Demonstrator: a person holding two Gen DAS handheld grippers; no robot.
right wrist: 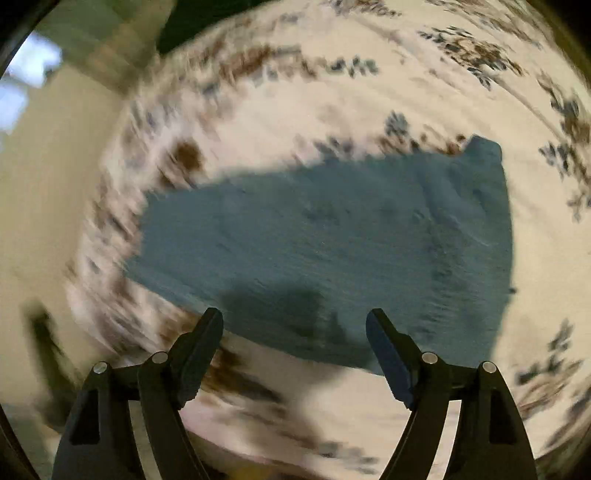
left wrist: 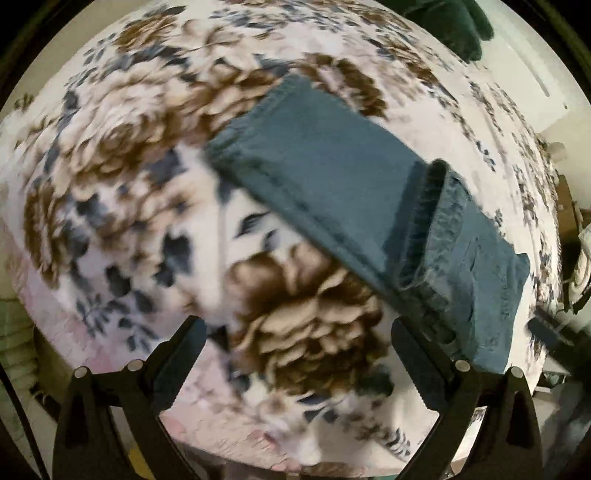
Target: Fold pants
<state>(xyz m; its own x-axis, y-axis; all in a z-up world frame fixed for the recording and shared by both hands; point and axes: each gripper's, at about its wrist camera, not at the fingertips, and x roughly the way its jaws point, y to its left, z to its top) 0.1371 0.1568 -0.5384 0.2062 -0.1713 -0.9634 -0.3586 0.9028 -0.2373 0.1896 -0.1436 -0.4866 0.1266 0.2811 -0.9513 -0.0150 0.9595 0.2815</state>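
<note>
A: Where are the pants (left wrist: 332, 192) right now?

B: Lying flat on the floral blanket (left wrist: 122, 155), folded into a long blue band. Seen from the left gripper (left wrist: 299, 328), they run slantwise up and away from its right finger, and a doubled-over hem edge (left wrist: 432, 229) lies across the band partway along.

A: Is that gripper holding them?

B: No. Its jaws stand wide apart, with nothing between them but the big brown flower (left wrist: 306, 317) printed on the blanket. Its right finger (left wrist: 413, 354) sits close to the near edge of the pants; the view is too blurred to tell whether it touches.

A: And the right gripper (right wrist: 295, 321)?

B: Also spread wide, hanging over the pants (right wrist: 332, 240). Nothing is pinched between its fingers. The near edge of the pants passes just beyond the two fingertips, and a dark shadow (right wrist: 273, 299) falls on the cloth there.

A: How do the pants look from that side?

B: A broad blue patch on the blanket (right wrist: 332, 99), with one corner (right wrist: 484, 147) sticking out at the far end. That whole view is smeared.

A: Anything else near the pants?

B: A dark green thing (left wrist: 447, 26) beyond the blanket's far edge, well away from them.
</note>
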